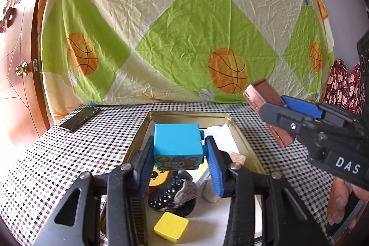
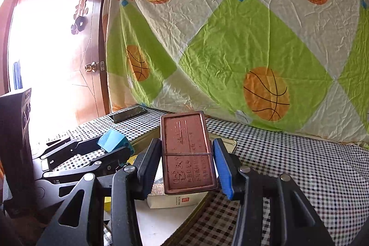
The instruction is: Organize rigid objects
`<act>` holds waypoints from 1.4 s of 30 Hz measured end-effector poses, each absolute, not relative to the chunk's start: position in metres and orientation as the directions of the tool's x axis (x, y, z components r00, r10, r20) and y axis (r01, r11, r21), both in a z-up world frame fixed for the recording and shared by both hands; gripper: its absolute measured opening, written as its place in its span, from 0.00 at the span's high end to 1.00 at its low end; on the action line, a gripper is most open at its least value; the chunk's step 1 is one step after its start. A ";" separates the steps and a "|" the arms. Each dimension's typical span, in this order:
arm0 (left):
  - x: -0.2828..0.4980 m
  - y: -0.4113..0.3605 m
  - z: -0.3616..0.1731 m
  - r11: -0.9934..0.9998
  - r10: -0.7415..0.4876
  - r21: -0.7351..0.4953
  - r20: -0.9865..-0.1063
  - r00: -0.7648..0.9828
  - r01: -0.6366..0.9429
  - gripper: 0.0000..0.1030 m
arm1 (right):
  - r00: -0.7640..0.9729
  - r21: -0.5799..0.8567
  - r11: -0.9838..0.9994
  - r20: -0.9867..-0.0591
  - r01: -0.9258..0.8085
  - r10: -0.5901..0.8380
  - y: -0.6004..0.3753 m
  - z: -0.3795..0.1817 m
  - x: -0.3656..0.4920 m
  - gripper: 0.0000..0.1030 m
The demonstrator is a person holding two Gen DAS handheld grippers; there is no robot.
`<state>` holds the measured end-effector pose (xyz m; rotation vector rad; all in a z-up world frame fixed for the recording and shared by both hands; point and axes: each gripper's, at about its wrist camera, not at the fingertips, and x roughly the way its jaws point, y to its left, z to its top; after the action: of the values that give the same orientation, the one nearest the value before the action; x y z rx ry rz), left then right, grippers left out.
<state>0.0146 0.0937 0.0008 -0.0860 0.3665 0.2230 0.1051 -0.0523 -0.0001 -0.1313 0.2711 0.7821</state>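
Observation:
My left gripper (image 1: 178, 164) is shut on a blue toy block (image 1: 177, 145) with a bear picture and holds it above the open gold tin tray (image 1: 239, 130). My right gripper (image 2: 188, 165) is shut on a flat brown embossed case (image 2: 188, 151) and holds it over the tray's right side; the case also shows in the left wrist view (image 1: 265, 105). In the tray lie a yellow block (image 1: 171, 226), a dark round ball-like object (image 1: 173, 195), a pale stone (image 1: 208, 191) and white paper. The blue block and left gripper show in the right wrist view (image 2: 113, 141).
A black phone (image 1: 79, 118) lies at the far left of the checkered tablecloth (image 1: 69, 153). A basketball-print sheet (image 1: 184, 27) hangs behind the table. A wooden door (image 1: 13, 61) stands at the left. A white box (image 2: 175, 200) lies in the tray.

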 end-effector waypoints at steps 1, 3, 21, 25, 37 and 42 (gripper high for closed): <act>0.016 0.096 0.000 0.972 0.201 -0.042 -0.369 0.907 -0.233 0.59 | 0.673 -0.012 0.703 -0.304 -0.711 0.675 -0.048 -0.002 0.109 0.52; 0.019 0.100 -0.002 0.971 0.204 -0.039 -0.382 0.901 -0.236 0.59 | 0.666 -0.008 0.705 -0.336 -0.709 0.666 -0.041 -0.006 0.117 0.52; 0.044 0.109 -0.015 0.977 0.186 -0.007 -0.472 0.862 -0.215 0.52 | 0.608 0.020 0.704 -0.488 -0.709 0.626 -0.005 -0.033 0.156 0.46; 0.040 0.109 -0.012 0.975 0.189 -0.017 -0.453 0.871 -0.221 0.41 | 0.626 0.028 0.718 -0.466 -0.696 0.625 -0.013 -0.029 0.154 0.36; 0.011 0.101 0.012 0.958 0.271 0.007 -0.360 0.893 -0.288 0.01 | 0.687 0.021 0.742 -0.361 -0.670 0.631 -0.049 -0.007 0.125 0.20; -0.003 0.100 0.021 0.954 0.284 0.000 -0.335 0.899 -0.301 0.01 | 0.685 0.022 0.730 -0.328 -0.683 0.651 -0.056 0.002 0.111 0.20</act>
<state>-0.0032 0.1000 0.0207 -0.0525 0.3387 0.3027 0.1113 -0.0558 0.0018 -0.1052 0.3262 0.7492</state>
